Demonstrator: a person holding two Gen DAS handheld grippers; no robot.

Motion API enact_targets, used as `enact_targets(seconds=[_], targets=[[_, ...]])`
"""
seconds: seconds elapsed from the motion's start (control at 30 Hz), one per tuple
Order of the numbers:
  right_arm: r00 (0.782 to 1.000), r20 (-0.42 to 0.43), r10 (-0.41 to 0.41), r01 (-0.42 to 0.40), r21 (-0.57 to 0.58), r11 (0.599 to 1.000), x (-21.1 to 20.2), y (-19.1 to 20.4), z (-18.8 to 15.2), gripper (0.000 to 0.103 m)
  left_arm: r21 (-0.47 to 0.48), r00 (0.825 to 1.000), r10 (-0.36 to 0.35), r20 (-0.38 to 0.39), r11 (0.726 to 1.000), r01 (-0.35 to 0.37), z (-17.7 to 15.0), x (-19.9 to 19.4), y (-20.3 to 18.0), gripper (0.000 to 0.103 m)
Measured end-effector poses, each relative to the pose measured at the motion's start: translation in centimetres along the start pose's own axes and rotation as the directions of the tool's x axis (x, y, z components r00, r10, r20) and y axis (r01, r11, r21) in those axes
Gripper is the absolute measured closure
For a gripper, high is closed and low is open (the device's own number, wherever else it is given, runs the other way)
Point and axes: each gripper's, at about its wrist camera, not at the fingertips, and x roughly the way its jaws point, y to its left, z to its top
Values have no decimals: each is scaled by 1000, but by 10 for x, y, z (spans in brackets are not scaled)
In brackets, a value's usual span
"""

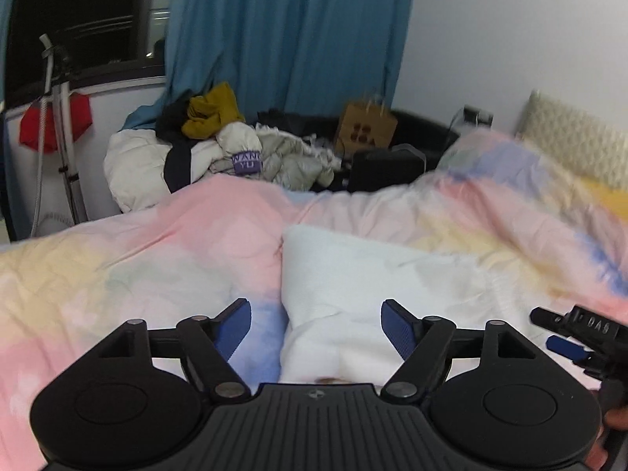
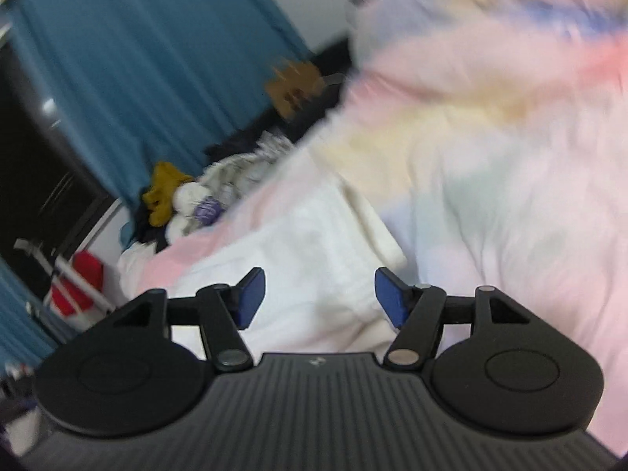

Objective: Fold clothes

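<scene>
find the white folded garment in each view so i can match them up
Left wrist: white folded garment lies lower centre on the pastel duvet.
Right wrist: the garment lies centre-left, tilted and blurred.
Shared landmark: mustard-yellow cloth on the far pile by the blue curtain.

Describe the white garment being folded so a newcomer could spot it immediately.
Start from the bed's pastel quilt, patched pink, yellow and blue. The white garment lies flat on it, right in front of the open left gripper. It is the only plain white, neatly squared piece; the other clothes sit heaped beyond the bed.
</scene>
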Motion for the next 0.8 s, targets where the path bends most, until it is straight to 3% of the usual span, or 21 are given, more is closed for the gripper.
enact_targets(seconds=[0.27,0.43,0.6,0.8], targets=[[997,41,62,-51,-237,970,-110,48,3,38,1,996,-18,82,1000,18,-13,-125,-8,21],[994,94,55,-15,-376,926,-162,79,-16,38,24,989,-8,150,1000,4,-30,-189,-11,14],[992,103,71,-20,-428,903,-187,95,-39,38,54,984,8,176,998,-18,-52,-231,-11,10],[991,103,85,-30,-447,894,-197,97,-65,38,99,980,30,199,994,-50,-86,-253,-9,5]])
